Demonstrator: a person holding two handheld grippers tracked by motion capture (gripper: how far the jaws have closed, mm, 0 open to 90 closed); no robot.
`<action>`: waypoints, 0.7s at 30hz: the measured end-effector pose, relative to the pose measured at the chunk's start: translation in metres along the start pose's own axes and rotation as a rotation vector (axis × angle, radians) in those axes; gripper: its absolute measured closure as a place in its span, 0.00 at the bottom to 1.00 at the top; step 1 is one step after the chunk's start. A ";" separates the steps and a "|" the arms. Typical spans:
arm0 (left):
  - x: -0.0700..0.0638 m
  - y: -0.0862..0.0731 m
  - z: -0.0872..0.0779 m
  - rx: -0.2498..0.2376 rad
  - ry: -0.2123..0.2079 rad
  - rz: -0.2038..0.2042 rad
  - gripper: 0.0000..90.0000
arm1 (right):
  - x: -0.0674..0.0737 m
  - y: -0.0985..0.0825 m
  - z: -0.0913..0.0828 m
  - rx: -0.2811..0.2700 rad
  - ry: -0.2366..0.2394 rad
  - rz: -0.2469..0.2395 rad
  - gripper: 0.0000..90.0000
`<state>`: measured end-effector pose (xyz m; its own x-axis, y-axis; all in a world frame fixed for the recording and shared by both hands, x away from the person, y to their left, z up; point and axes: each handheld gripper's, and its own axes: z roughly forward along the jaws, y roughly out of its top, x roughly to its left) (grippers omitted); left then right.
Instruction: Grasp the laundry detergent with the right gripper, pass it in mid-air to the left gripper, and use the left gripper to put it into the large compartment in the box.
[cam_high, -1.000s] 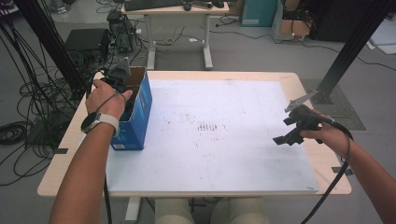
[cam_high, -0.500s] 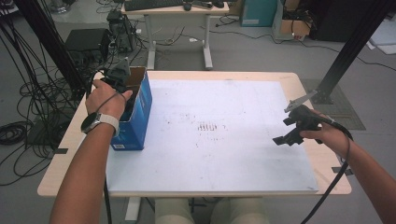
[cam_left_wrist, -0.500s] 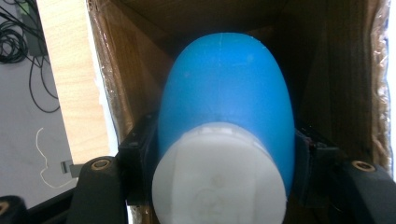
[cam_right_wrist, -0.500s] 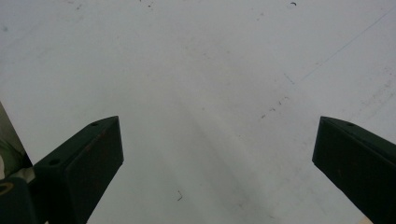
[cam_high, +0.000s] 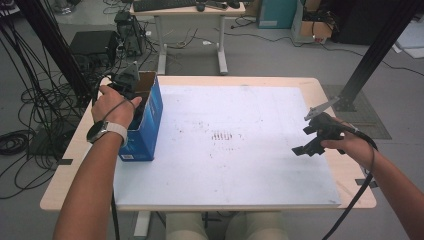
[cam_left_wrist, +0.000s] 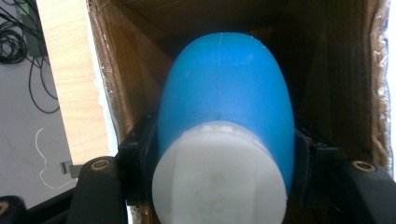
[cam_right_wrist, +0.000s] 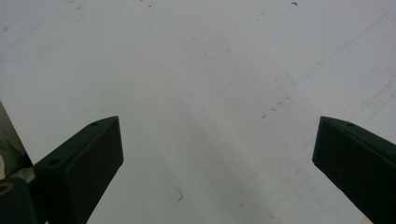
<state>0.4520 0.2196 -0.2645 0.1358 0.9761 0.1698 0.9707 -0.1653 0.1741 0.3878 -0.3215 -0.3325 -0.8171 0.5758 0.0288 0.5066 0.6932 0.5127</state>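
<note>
A blue bottle (cam_left_wrist: 229, 98) with a white cap (cam_left_wrist: 219, 177) sits between the black jaws of my left gripper (cam_left_wrist: 219, 158), which is shut on it. The bottle points down into an open cardboard box (cam_left_wrist: 126, 70). In the high view that box (cam_high: 147, 120) is blue outside and stands at the table's left edge, with my left gripper (cam_high: 127, 82) reaching into its top. My right gripper (cam_high: 305, 145) hovers over the white board's right side. Its jaws stand wide apart in the right gripper view, and the gripper (cam_right_wrist: 215, 158) is open with nothing between them.
A white board (cam_high: 225, 145) covers most of the wooden table (cam_high: 65, 165). Faint dark marks (cam_high: 222, 135) lie at its middle. Cables and equipment crowd the floor at left, a second desk stands behind, and a black frame post (cam_high: 380, 45) rises at right.
</note>
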 end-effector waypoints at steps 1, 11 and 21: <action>0.000 0.000 0.000 -0.002 -0.002 -0.001 0.42 | 0.001 0.000 -0.001 0.010 -0.002 0.019 0.02; 0.000 0.000 0.000 -0.005 -0.002 -0.003 0.42 | 0.000 0.001 0.000 0.002 0.002 -0.007 0.02; 0.000 0.000 0.000 0.001 -0.004 -0.009 0.42 | 0.002 0.001 0.000 0.015 -0.003 0.018 0.02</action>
<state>0.4520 0.2199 -0.2642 0.1283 0.9781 0.1640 0.9721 -0.1568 0.1742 0.3862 -0.3198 -0.3320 -0.8067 0.5899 0.0352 0.5256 0.6890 0.4990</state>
